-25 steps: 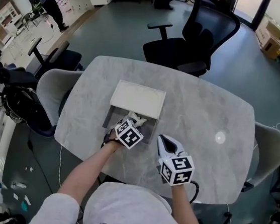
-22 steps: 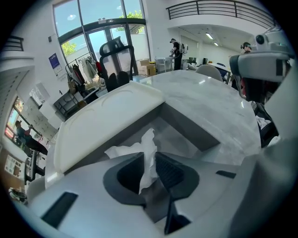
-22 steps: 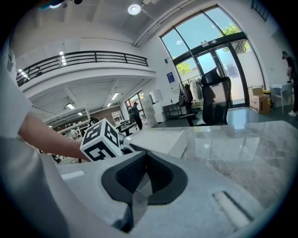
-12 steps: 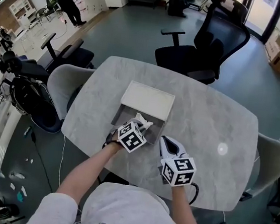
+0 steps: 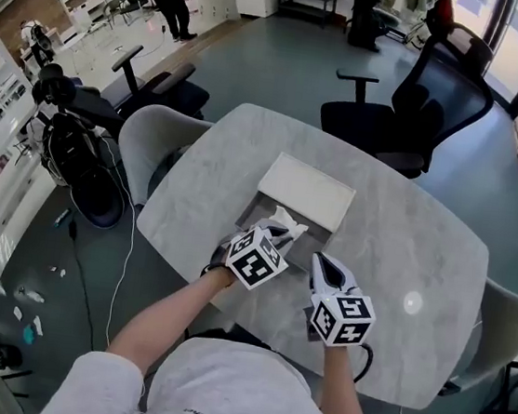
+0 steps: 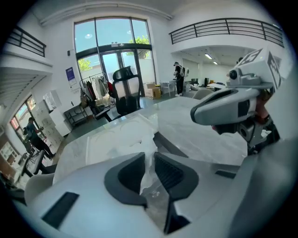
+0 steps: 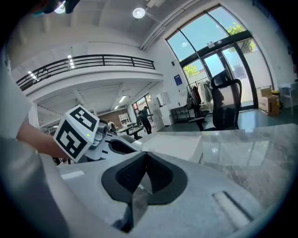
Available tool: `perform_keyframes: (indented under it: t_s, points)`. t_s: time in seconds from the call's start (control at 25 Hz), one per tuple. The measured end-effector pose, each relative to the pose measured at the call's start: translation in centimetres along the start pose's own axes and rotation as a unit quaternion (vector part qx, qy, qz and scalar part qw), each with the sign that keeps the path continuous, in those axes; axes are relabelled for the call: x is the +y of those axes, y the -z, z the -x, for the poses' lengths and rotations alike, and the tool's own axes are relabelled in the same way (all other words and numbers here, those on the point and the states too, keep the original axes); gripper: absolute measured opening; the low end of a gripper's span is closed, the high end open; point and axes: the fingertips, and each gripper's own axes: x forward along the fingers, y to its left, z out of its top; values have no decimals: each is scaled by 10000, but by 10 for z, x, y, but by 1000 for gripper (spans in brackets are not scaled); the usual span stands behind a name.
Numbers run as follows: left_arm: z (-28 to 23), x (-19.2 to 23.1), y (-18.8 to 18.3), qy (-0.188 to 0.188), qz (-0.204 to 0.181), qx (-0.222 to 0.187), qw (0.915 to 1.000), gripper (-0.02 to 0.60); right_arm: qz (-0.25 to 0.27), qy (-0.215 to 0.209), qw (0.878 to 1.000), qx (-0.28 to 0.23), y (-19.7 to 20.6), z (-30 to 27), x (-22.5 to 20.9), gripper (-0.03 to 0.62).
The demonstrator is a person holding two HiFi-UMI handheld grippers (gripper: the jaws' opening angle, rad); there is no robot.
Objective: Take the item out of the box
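One white box lies on the marble worktop, its open part towards the person. Two claws work at its near edge. The left claw is closed on the one item, a white thing in clear wrap, pinched between its pads just above the open box. The right claw, at 4 o'clock from the left, is closed and empty. Two grey chairs flank the worktop; two black chairs stand beyond, towards 12 o'clock.
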Motion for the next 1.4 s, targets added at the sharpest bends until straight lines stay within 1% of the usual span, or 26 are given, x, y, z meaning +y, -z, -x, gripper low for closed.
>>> perform_keyframes:
  t_s: [0.12, 0.24, 0.48, 0.64, 0.88, 1.08, 1.24, 1.4]
  points:
    - [25, 12, -6, -161, 271, -364, 9988, 66, 89, -103, 9999, -18, -5, -9, 17, 2]
    - [52, 25, -4, -351, 524, -695, 9956, 66, 207, -195, 9996, -25, -7, -17, 37, 2]
    - [109, 52, 22, -833, 1116, -1209, 9829, 66, 489, -432, 9978, -62, -10, -31, 84, 2]
    - [150, 69, 48, -1058, 1438, -1407, 9738, 66, 668, -584, 9960, -101, -14, -44, 124, 2]
    - [194, 86, 90, -1350, 1859, -1665, 9589, 66, 909, -744, 9928, -237, -12, -59, 173, 2]
    - [233, 89, 130, -1595, 2201, -1819, 9450, 66, 1128, -771, 9904, -222, -2, -59, 210, 2]
    - [263, 92, 156, -1757, 2443, -1976, 9330, 66, 1238, -815, 9887, -229, 3, -58, 241, 2]
    - [279, 90, 176, -1812, 2601, -2054, 9259, 66, 1297, -861, 9876, -223, 10, -59, 263, 2]
